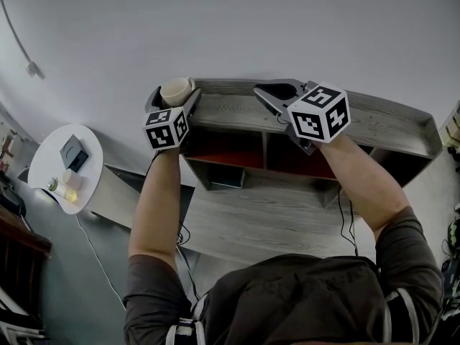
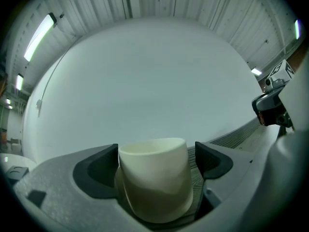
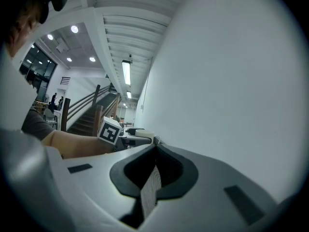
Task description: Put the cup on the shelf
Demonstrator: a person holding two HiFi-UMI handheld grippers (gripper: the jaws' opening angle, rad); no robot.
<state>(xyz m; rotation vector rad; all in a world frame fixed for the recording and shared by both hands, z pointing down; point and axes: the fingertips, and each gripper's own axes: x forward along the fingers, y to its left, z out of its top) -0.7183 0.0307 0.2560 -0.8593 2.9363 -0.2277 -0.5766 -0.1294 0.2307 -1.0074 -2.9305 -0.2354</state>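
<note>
The small cream, handleless cup (image 1: pixel 177 88) stands upright on the top board of the grey wood-grain shelf unit (image 1: pixel 377 124), at its left end and close to the white wall. As far as I can judge, the placing itself is done. The left gripper (image 1: pixel 175 100) has its jaws released and spread wide around the cup. One pad sits just beside the cup wall and there is a clear gap on the other side, so nothing is pinching it. What looks to be left is drawing that gripper back without knocking the cup, which is close to the board's edge.

The right gripper (image 1: pixel 260 92) rests further along the same board, jaws clenched together on nothing.

Below, the shelf's open compartments show a reddish back panel and a dark flat object (image 1: pixel 226 177). A grey wooden surface (image 1: pixel 287 214) lies under the shelf. Off to the left is a round white side table (image 1: pixel 43 165) carrying a few small items. It is well apart and not in the way.
</note>
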